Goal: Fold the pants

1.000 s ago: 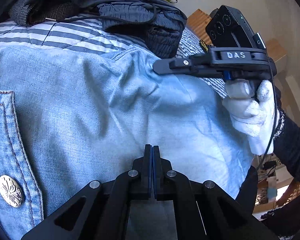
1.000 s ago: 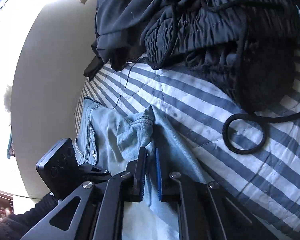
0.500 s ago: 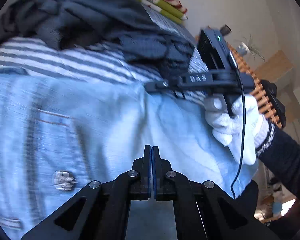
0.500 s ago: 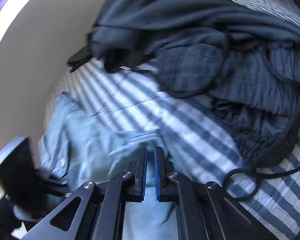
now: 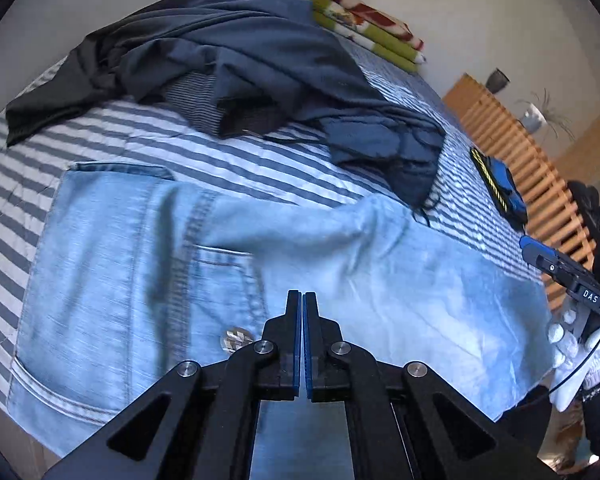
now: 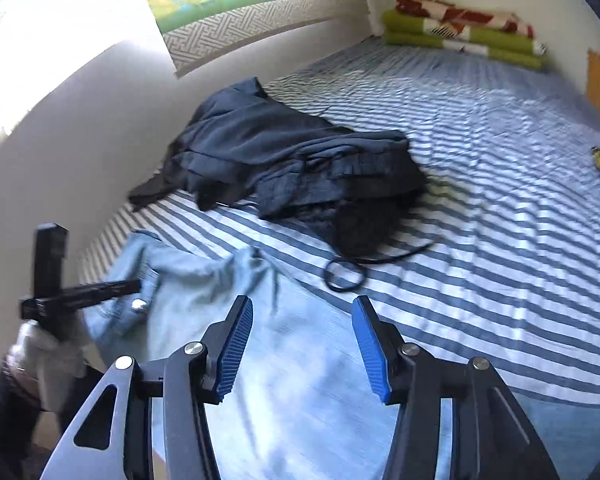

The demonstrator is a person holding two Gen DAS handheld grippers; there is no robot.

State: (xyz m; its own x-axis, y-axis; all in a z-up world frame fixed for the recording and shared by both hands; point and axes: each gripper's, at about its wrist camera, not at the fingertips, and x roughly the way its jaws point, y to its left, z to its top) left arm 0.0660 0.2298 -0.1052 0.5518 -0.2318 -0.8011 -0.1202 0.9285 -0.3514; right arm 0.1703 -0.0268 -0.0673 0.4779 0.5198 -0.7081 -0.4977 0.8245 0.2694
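Light blue jeans (image 5: 380, 280) lie on the striped bed cover (image 5: 140, 136), one leg folded back over the seat; a metal button (image 5: 234, 338) and a back pocket show. My left gripper (image 5: 302, 298) hovers just above the denim, shut, with no cloth visible between its pads. In the right wrist view it (image 6: 134, 286) sits near the button (image 6: 139, 305). My right gripper (image 6: 302, 314) stands open above the jeans (image 6: 300, 380) with nothing between its fingers. In the left wrist view it (image 5: 540, 256) is at the far right, held by a white-gloved hand (image 5: 572, 344).
A heap of dark clothes (image 6: 292, 160) lies further up the bed, with a black cord loop (image 6: 344, 274) beside it. A folded green and red blanket (image 6: 460, 28) is at the far end. A blue and black item (image 5: 500, 184) and a wooden slatted rail (image 5: 512, 152) are on the right.
My right gripper has opened and let go of the jeans' edge, then drawn back and up. The left gripper has also pulled back from the denim, staying shut.
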